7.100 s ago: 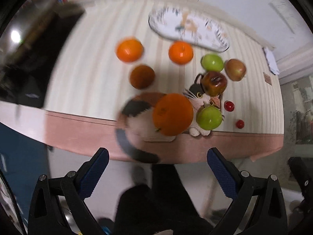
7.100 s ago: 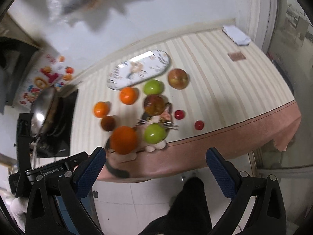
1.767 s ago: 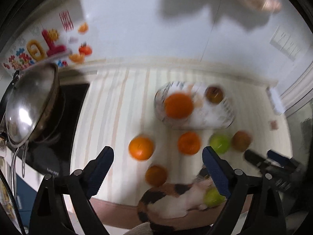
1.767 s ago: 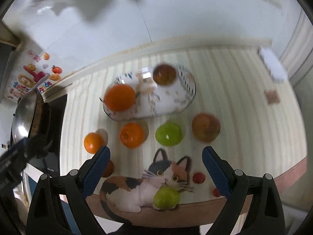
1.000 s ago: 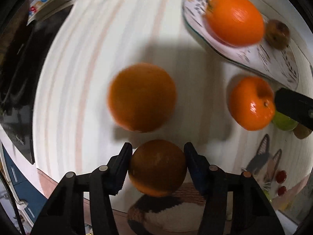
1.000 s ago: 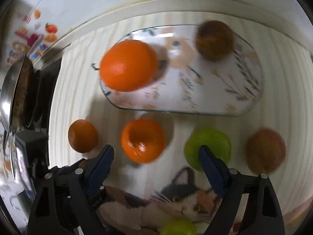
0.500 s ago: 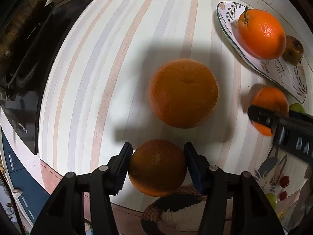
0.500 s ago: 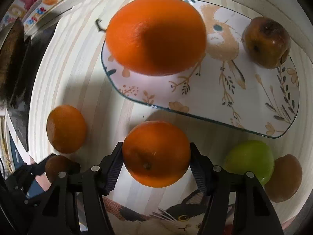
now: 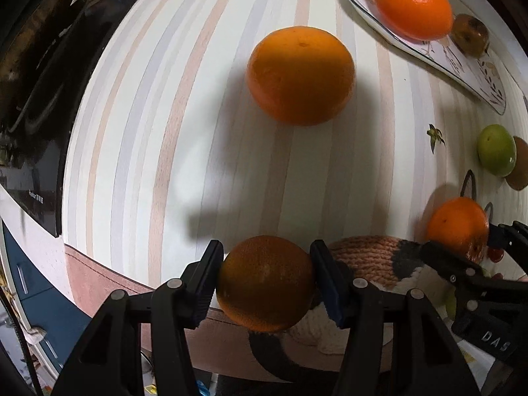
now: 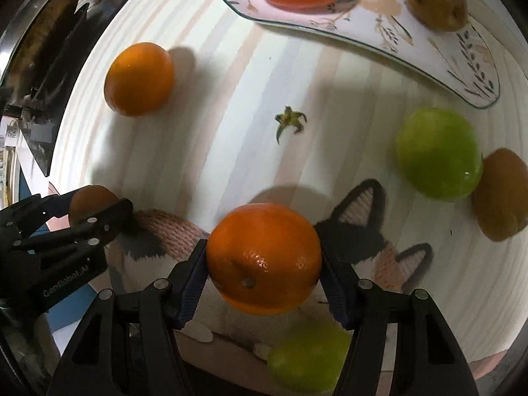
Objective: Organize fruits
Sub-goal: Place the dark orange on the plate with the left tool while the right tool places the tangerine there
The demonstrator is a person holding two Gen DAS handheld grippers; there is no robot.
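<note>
We have both tools loaded. Our left gripper is clamped on a dull orange, pads pressing its two sides at about its widest part, over the near table edge and the cat-shaped mat. Our right gripper is clamped on a bright orange the same way, above the mat between the cat's body and ears. Whether either fruit is lifted clear of the mat we cannot tell.

Handling, as we judge it: round, firm, moderately heavy for the pads, with a pebbled rind that gives some friction. The bright one looks glossy, so likely more slippery. A sphere can roll out if the pads sit above or below its middle; across the widest part is the right hold, and both grips look close to that. The rind dents a little but will not crush easily, so a firm squeeze seems safe.

The patterned plate sits at the far side and carries a large orange and a brownish fruit. Loose on the striped table: another orange, a green apple touching a brown fruit, a second green fruit on the mat's near part, small red ones hardly visible, and a detached green calyx.

The plate has bare space at its right end; a fruit set down there could roll.
</note>
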